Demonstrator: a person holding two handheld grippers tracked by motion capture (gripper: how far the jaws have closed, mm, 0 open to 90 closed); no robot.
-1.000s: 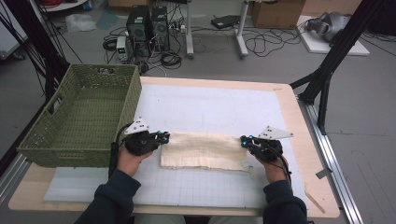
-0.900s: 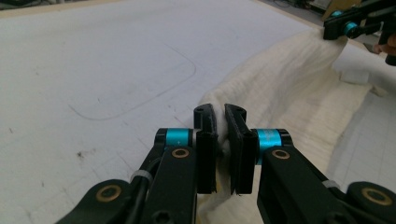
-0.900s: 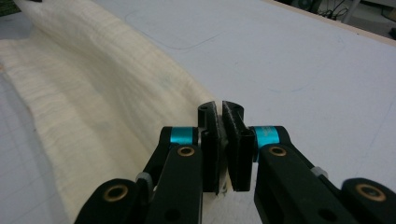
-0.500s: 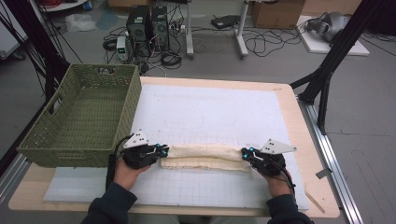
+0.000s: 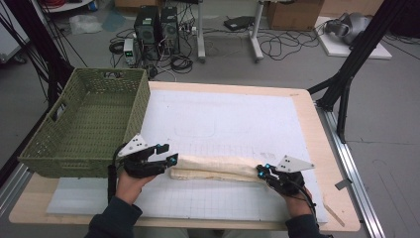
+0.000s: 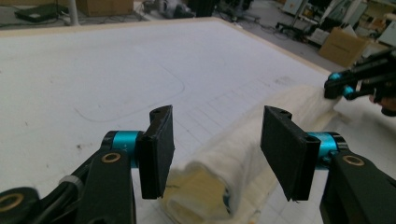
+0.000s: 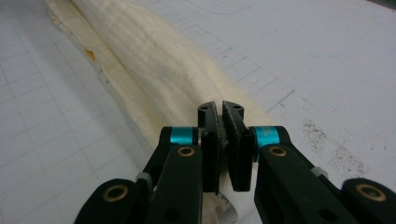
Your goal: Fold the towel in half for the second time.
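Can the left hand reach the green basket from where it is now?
Probably yes. The left gripper is open over the cloth's end, holding nothing, and the basket stands just beside it with nothing between.

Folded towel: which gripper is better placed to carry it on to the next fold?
Right. The right gripper is shut on the folded towel at its end, while the left gripper has just been opening; its pads stand clear of the towel's other end, gripping nothing.
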